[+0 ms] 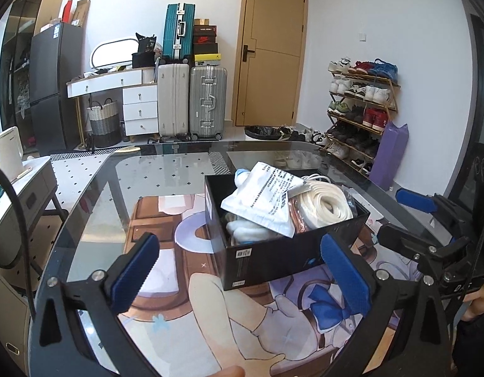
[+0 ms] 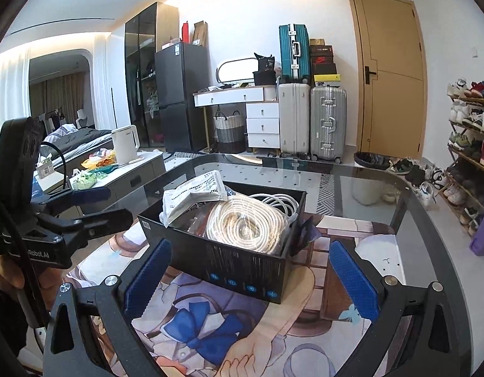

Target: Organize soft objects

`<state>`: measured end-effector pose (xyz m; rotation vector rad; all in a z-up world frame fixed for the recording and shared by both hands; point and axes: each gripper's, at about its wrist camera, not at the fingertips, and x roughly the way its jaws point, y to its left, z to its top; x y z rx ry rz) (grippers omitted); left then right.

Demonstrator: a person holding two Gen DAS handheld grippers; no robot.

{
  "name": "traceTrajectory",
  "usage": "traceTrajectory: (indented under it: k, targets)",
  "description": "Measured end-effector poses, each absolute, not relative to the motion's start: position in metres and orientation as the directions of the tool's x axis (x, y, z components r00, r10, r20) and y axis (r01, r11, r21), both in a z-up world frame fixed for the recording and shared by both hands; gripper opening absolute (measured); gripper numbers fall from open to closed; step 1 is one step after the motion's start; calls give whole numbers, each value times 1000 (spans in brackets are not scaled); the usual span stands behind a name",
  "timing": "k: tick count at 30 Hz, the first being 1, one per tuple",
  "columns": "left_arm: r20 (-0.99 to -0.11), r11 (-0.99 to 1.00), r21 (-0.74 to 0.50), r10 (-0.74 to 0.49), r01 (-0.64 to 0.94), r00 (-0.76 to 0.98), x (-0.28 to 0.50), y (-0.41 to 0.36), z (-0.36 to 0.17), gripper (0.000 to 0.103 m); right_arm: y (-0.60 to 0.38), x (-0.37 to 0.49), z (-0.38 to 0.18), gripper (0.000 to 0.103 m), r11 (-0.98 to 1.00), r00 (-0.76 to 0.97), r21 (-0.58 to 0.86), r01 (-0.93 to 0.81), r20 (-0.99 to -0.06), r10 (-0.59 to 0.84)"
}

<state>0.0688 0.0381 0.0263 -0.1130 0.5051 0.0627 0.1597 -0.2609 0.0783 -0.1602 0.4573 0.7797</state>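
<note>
both grippers, left gripper (image 1: pixel 242 279) & right gripper (image 2: pixel 249 278), angled down, fingers wide apart, nothing held.

Open black cardboard box (image 1: pixel 273 251) of soft goods on a glass tabletop (image 1: pixel 166 169), framed by spread blue-padded fingers (image 1: pixel 135 270).

The left gripper (image 1: pixel 242 279) fills the lower frame, fingers wide apart, nothing between the pads; the box sits just beyond them, right of centre. Inside it lie a white printed plastic pouch (image 1: pixel 267 201), a coiled cream-white cord (image 1: pixel 328 202) to its right, and white fluffy fabric (image 1: pixel 245 234) beneath the pouch. An illustrated cartoon mat (image 1: pixel 210 308) shows under the glass. At the right edge the right gripper (image 1: pixel 408 216) reaches in, its fingers also parted. Behind, upper centre, stand silver, white and teal suitcases (image 1: pixel 207 100); a wooden shoe rack (image 1: pixel 361 110) at right.
</note>
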Motion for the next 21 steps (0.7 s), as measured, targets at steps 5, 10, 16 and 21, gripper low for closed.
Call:
traceTrajectory:
  k: [5, 10, 16, 21]
  targets:
    - [-481, 990, -90, 54, -110, 875, 66, 37, 20, 103, -261, 153, 81, 102, 701, 624, 13, -713, -445, 642]
    - [-490, 991, -86, 50, -105, 870, 64, 37, 14, 103, -262, 150, 82, 102, 697, 624, 18, -717, -430, 652]
    - [-481, 993, -66, 53, -97, 875, 64, 31, 14, 103, -263, 148, 79, 102, 698, 625, 24, -716, -425, 655]
    - [-469, 994, -53, 61, -98, 881, 62, 27, 13, 103, -264, 150, 77, 102, 700, 623, 28, -714, -431, 653]
